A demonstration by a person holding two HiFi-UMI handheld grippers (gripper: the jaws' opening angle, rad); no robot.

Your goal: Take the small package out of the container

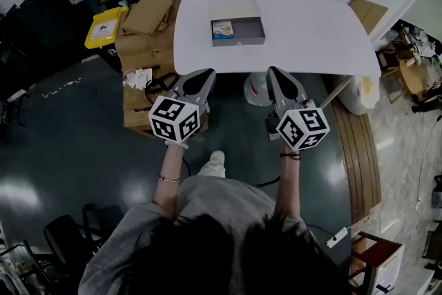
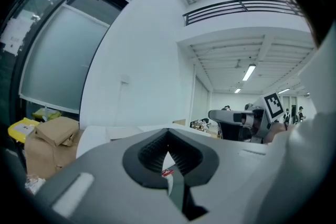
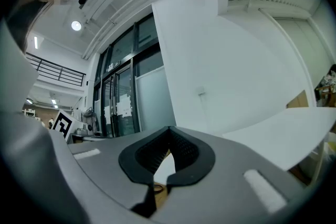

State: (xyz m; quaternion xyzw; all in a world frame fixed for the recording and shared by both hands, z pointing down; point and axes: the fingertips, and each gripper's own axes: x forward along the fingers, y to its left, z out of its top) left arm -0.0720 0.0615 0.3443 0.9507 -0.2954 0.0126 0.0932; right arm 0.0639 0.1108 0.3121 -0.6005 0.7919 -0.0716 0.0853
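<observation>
A grey open container [image 1: 238, 30] sits on the white table [image 1: 297, 31], towards its left half. The small blue-and-white package [image 1: 223, 29] lies inside it at the left end. My left gripper [image 1: 208, 72] and right gripper [image 1: 273, 70] hover side by side at the table's near edge, short of the container, both pointing at it. Both are shut with nothing between the jaws. In the left gripper view the jaws [image 2: 168, 140] meet at the tips, and the right gripper's body [image 2: 236, 118] shows at the right. The right gripper view shows its own closed jaws [image 3: 169, 136] and the table's edge [image 3: 283, 131].
Cardboard boxes [image 1: 143, 34] and a yellow bin [image 1: 105, 27] crowd the floor left of the table. A white bag [image 1: 256, 88] lies under the near edge. A wooden bench [image 1: 360, 148] runs along the right, with more boxes [image 1: 407, 72] beyond.
</observation>
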